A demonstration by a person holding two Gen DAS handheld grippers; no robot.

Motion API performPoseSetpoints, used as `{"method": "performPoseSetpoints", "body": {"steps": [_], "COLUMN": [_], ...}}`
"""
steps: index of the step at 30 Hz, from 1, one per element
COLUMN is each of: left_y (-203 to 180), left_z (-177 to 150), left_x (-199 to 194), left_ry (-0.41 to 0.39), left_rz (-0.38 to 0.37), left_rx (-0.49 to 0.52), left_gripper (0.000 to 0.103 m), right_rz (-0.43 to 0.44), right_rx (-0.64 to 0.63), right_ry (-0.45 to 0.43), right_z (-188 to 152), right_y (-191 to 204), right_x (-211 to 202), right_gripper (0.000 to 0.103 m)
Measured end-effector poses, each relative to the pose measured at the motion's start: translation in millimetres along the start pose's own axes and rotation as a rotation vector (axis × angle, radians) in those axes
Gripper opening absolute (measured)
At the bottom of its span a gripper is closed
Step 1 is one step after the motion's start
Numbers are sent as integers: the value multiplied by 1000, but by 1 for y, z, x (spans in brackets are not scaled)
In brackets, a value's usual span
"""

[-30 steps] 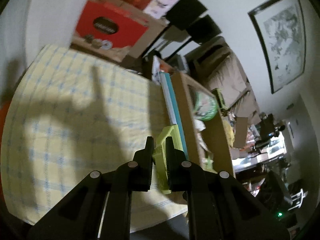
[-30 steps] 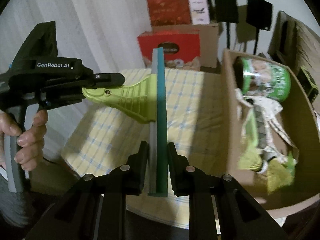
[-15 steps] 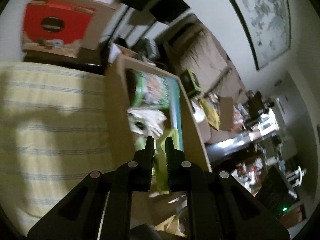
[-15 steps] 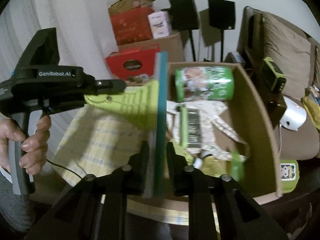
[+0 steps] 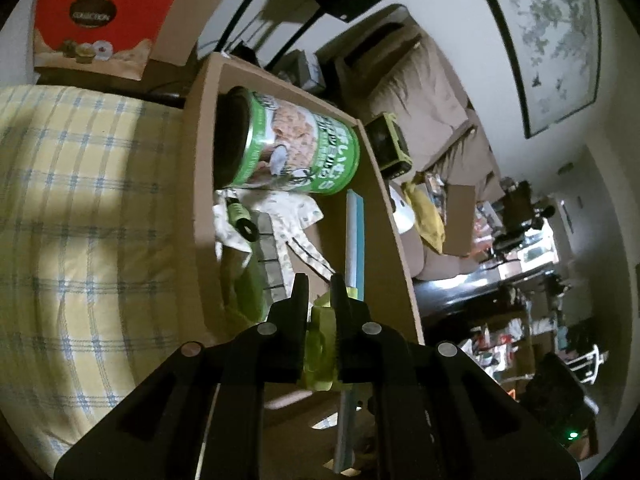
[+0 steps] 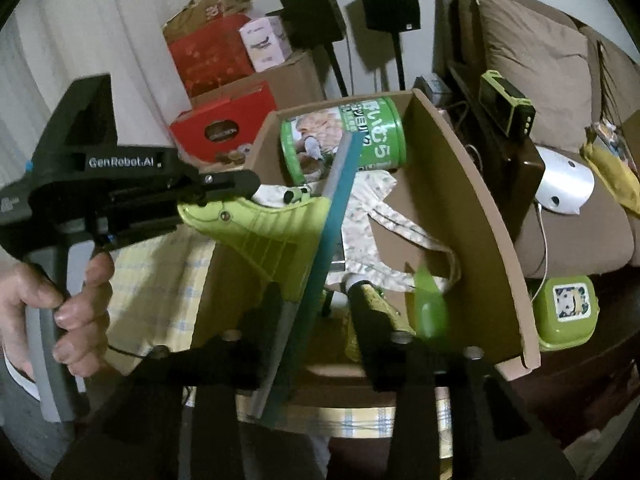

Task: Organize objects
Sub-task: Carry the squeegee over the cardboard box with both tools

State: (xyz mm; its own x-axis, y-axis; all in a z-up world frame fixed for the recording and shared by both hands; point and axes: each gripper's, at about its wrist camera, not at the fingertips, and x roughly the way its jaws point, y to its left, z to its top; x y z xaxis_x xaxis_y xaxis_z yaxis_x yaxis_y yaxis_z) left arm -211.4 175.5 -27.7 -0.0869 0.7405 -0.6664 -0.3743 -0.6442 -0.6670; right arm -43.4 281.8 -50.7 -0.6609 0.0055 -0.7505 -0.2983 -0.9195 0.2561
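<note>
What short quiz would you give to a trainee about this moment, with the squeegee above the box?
1. True or false: the right claw is shut on the blade of the squeegee.
2. Which part of the squeegee does the left claw grip? A) the green handle B) the teal blade C) no part
3. Fill in the missing word: the green can lies on its ____ inside the cardboard box.

Key: 1 false, its fingers stand wide apart; 2 A; 3 side.
</note>
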Motion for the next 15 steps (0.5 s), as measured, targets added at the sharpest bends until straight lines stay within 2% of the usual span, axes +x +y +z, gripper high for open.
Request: {"method": "performPoseSetpoints", "body": {"steps": [4, 8, 11, 15], "left_y": [6, 5, 3, 3], "left_z": [-3, -6, -6, -6], "left_x": [0, 2, 2, 1], "left_ry": [-11, -11, -10, -7], "left_rz": [2, 2, 2, 3], "left_rx": [-19, -13, -6, -3], "left_gripper": [9, 9, 9, 9], "right_rz": [14, -51, -61, -66], "right_rx": [-16, -73, -81, -86], "right_ry": [-6, 63, 95, 114], "right_z": [2, -3, -8, -12], "right_y": [10, 21, 22, 21], "right_x": [-4, 17, 32, 43], "right_gripper": [44, 44, 44, 32]}}
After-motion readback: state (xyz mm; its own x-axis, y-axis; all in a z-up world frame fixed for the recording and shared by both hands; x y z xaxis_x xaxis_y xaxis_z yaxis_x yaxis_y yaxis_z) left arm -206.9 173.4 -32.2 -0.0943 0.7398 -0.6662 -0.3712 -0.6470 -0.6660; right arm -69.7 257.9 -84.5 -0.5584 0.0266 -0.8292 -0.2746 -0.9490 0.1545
